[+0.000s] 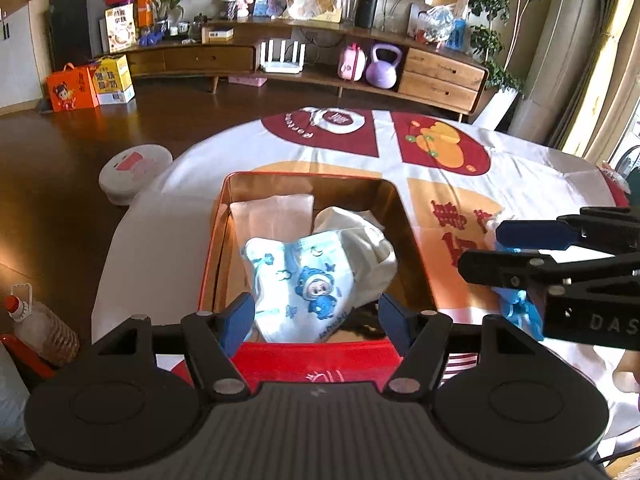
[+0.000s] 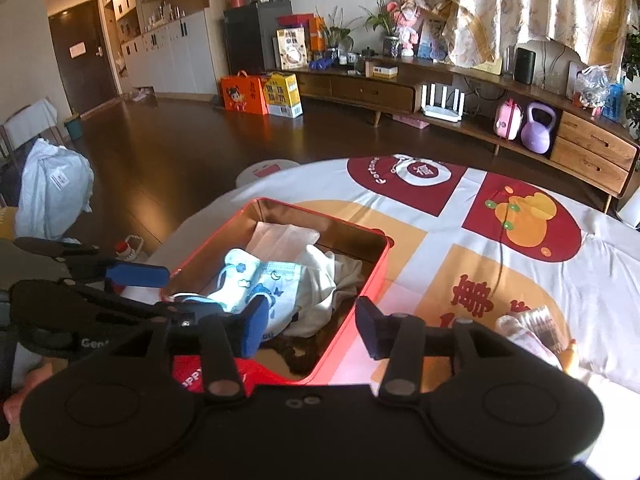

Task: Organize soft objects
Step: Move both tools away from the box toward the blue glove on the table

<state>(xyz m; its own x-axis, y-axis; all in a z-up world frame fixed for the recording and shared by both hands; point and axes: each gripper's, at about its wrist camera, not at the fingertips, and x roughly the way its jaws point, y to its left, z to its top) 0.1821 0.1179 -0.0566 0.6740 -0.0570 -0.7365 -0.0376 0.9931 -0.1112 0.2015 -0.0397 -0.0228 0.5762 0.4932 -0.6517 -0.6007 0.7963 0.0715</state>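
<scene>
Both grippers, left [image 1: 316,320] and right [image 2: 312,320], are standing part open and empty above the tin's [image 1: 408,216] near end; the diaper [image 1: 300,280] is lying inside, probably nearer the left gripper.

My left black two-finger gripper with blue pads [image 1: 316,318] points forward and steeply down, its jaws standing well apart with nothing pressed between the pads. My right black two-finger gripper with blue pads [image 2: 312,326] sits just beside it, tilted down likewise, jaws parted and pads bare. In the left wrist view the right one [image 1: 480,250] reaches in from the right edge, its fingers stacked one above the other.
</scene>
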